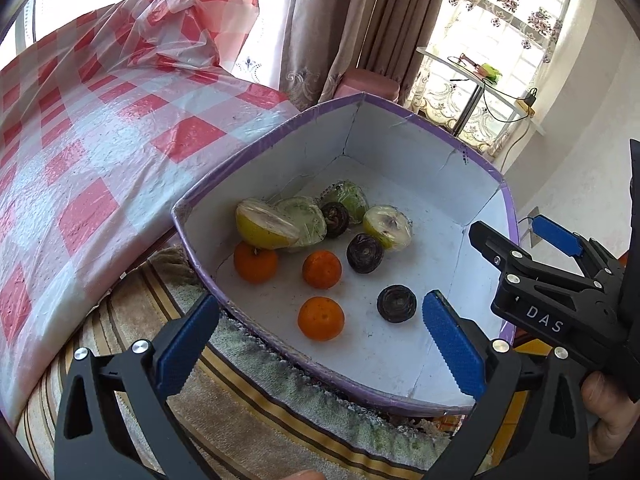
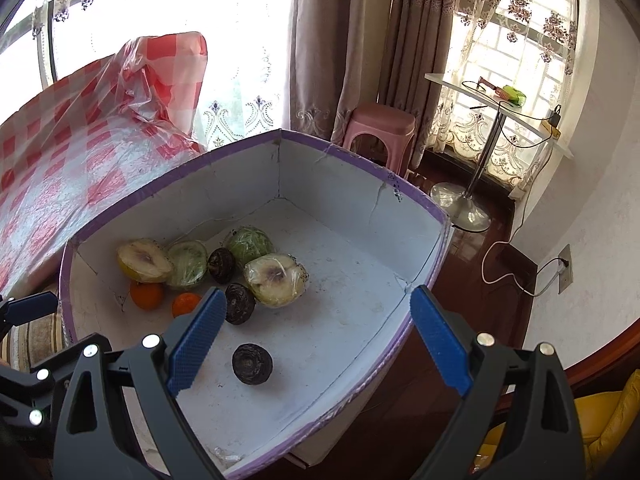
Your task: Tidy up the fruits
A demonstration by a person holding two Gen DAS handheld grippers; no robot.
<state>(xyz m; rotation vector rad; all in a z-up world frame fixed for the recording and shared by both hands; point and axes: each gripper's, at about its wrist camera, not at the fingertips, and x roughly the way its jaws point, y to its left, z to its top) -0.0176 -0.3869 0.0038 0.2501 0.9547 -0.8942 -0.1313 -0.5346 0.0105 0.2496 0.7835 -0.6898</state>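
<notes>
A white box with a purple rim (image 1: 400, 112) (image 2: 340, 152) holds the fruit. Three oranges (image 1: 321, 317) lie near its front left; two show in the right wrist view (image 2: 147, 294). Three dark purple round fruits (image 1: 396, 303) (image 2: 252, 363) lie among them. Several wrapped halved yellow and green fruits (image 1: 266, 228) (image 2: 276, 279) cluster at the back left. My left gripper (image 1: 320, 340) is open and empty above the box's near rim. My right gripper (image 2: 316, 344) is open and empty over the box; it also shows in the left wrist view (image 1: 524, 236).
A table with a red-checked plastic cover (image 1: 100, 152) (image 2: 60, 168) stands left of the box. A striped towel (image 1: 240, 400) lies under the box. A pink stool (image 2: 380, 124), a glass side table (image 2: 500, 104), curtains and a wall socket (image 2: 565, 268) stand behind.
</notes>
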